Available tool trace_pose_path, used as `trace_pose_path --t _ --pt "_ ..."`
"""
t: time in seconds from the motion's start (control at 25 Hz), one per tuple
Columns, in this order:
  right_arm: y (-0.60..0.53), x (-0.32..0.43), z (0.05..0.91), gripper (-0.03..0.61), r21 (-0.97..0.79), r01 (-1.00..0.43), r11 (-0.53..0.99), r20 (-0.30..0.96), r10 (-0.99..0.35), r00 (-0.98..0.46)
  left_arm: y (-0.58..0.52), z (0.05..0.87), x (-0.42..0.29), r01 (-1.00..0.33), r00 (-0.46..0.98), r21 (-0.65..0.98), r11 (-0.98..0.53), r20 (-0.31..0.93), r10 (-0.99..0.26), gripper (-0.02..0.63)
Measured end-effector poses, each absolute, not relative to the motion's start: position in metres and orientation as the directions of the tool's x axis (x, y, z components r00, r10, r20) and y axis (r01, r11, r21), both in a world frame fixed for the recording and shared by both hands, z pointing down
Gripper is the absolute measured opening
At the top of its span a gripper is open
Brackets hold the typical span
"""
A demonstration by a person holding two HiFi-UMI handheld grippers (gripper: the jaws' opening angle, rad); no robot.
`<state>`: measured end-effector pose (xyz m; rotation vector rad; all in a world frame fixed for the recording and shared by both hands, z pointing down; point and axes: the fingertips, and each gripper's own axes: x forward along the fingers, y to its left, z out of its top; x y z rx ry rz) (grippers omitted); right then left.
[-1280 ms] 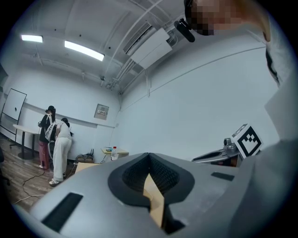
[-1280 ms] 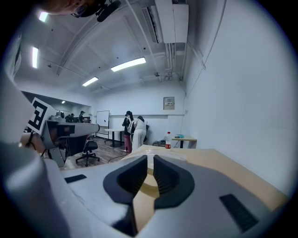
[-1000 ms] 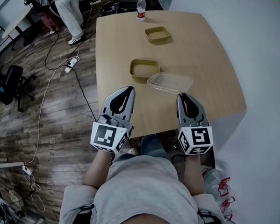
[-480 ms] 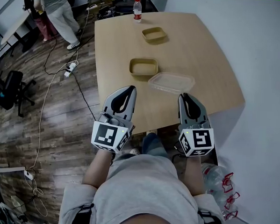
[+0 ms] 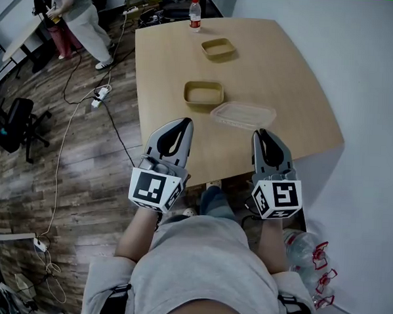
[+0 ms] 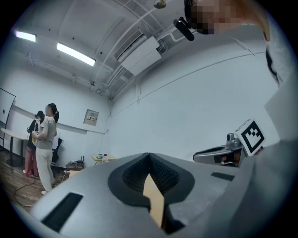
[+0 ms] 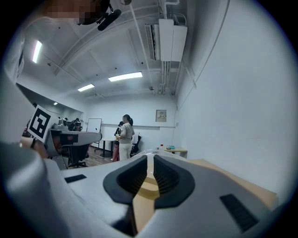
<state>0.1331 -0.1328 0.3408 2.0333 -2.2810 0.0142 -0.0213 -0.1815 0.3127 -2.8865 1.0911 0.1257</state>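
At far left of the head view, the wooden floor lies open beside the table. It carries only an office chair, a trailing cable and, at the top corner, two standing persons, partly cut off by the frame.

Your left gripper hovers over the table's near edge. Its jaws are pressed together at the tips and hold nothing, as the left gripper view confirms. Bare tabletop separates it from the tan tray ahead. A second tan tray and a bottle stand well apart, toward the far edge.

Right of the tan tray, and just beside it, lies the clear shallow container. Whether it is a lid or a box cannot be told.

Your right gripper sits near the container's closer rim, also above the near edge. Its jaws are drawn to a thin slit with nothing between them. The table's right corner ends close to the white wall, so room is tighter on this side.

Both gripper views tilt upward toward ceiling and walls, and each gripper's own body hides most of the tabletop. Your hands are hidden behind the marker cubes. A red object near the wall at lower right is too small to identify.
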Motion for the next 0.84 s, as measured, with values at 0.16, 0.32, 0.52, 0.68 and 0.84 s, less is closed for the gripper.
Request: trace_pose_path --t 0.16,0.32,0.52,0.68,0.84 --pt "-0.1305 0.1308 0.3413 0.049 0.048 -0.992 0.116 0.069 -0.991 -0.112 -0.1796 0.3121 -0.0236 -0.662 0.747 -0.022 -0.749 -0.099 -0.658 0.015" --pt "-0.1304 0.1298 0.3428 0.051 0.045 -0.992 0.117 0.07 -0.991 -0.114 -0.179 0.3136 -0.0246 -0.663 0.746 -0.019 -0.748 -0.095 -0.659 0.015" --pt "-0.1302 0.1287 0.3434 0.049 0.042 -0.992 0.116 0.071 -0.991 -0.112 -0.1783 0.3149 -0.0258 -0.664 0.746 -0.017 -0.748 -0.092 -0.66 0.015" --pt "-0.1275 0.1276 0.3438 0.049 0.041 -0.993 0.114 0.071 -0.991 -0.111 -0.1763 0.3154 -0.0279 -0.666 0.744 -0.015 -0.746 -0.091 -0.662 0.015" --pt "-0.1278 0.1272 0.345 0.051 0.039 -0.993 0.112 0.072 -0.991 -0.109 -0.1767 0.3161 -0.0282 -0.666 0.743 -0.016 -0.746 -0.092 -0.662 0.015"
